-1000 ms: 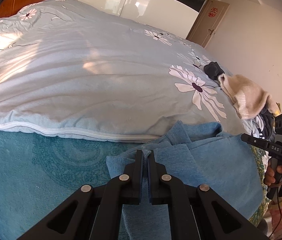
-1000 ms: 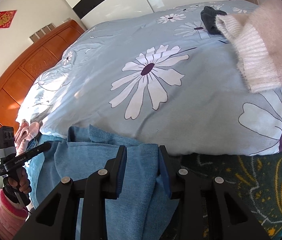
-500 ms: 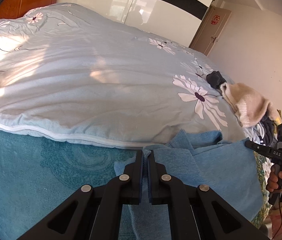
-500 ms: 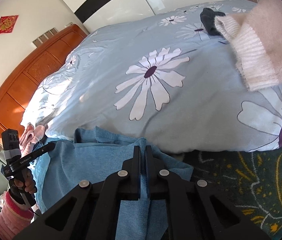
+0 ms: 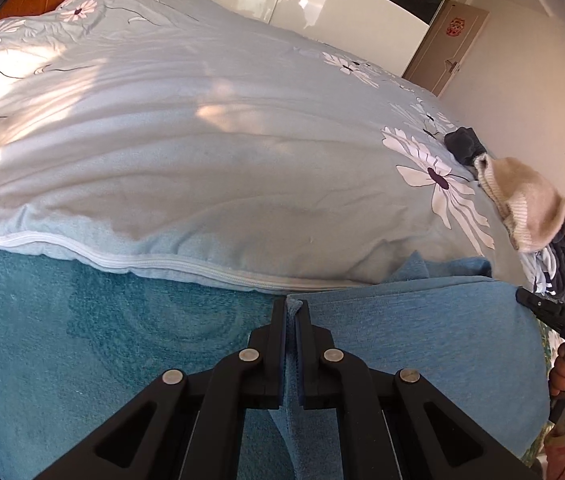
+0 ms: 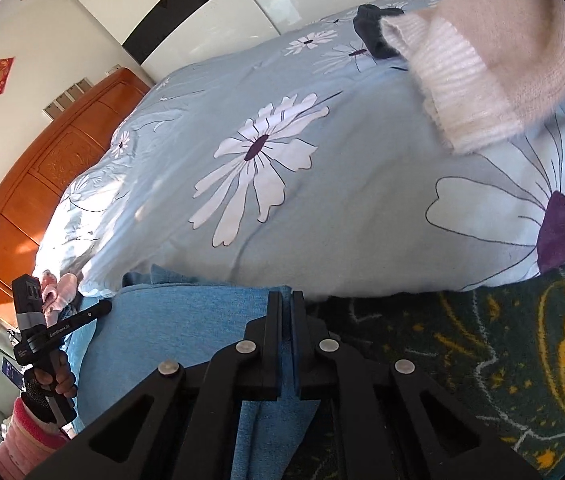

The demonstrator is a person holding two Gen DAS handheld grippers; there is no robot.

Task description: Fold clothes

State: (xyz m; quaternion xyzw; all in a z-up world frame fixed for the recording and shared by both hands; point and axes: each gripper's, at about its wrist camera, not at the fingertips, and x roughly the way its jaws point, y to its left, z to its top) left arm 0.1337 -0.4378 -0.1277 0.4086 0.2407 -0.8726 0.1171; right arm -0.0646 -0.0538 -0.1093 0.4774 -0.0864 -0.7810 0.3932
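- The left gripper [image 5: 290, 308] was closed, its jaws pinched together on blue cloth.
- The right gripper [image 6: 285, 300] was likewise clamped tight on cloth.
- A hand [image 6: 56, 376] held each handle upright, wrists low and near.

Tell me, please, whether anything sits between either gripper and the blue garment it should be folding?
Nothing does. The left gripper has its jaws shut on one edge of the blue garment, and the right gripper is shut on the opposite edge. The pink sweater lies apart, on the floral duvet.
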